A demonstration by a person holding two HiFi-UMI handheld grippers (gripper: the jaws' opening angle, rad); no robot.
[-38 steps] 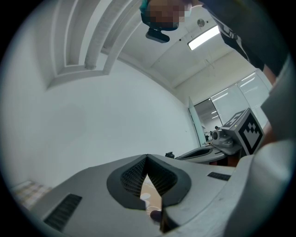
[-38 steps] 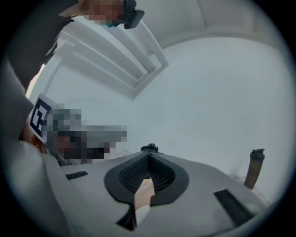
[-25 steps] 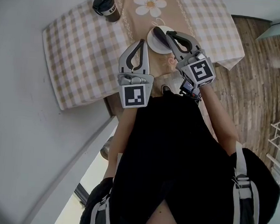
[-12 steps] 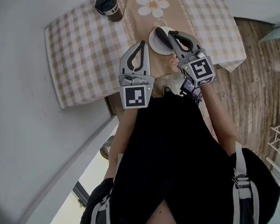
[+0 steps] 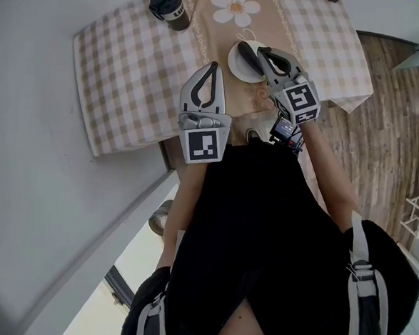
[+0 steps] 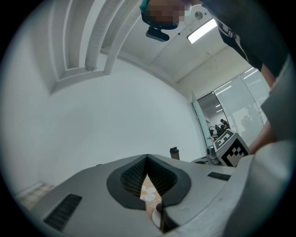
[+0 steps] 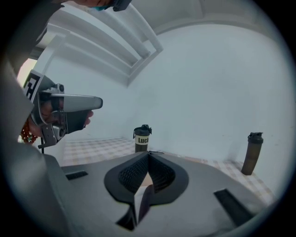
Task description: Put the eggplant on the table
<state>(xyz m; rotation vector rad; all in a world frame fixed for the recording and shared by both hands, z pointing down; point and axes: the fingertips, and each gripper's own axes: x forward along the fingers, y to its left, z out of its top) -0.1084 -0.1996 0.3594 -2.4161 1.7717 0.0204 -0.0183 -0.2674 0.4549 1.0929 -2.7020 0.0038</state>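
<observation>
On the white plate [image 5: 235, 70] upon the table [image 5: 131, 64] we see the eggplant [image 5: 247, 54], just left of the tips of our right gripper [image 5: 263, 53]. Its long axis seems to run nearly along that gripper. The right gripper and the left gripper [image 5: 214, 66] both have their jaws together, empty. The right one is nearer.

Left gripper [image 6: 147, 157] jaws together (tips meeting); cup [image 6: 174, 152] beyond.

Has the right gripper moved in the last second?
Yes. The right gripper has sunk toward the white plate: it looks smaller, and its marker cube sits closer to the plate.
</observation>
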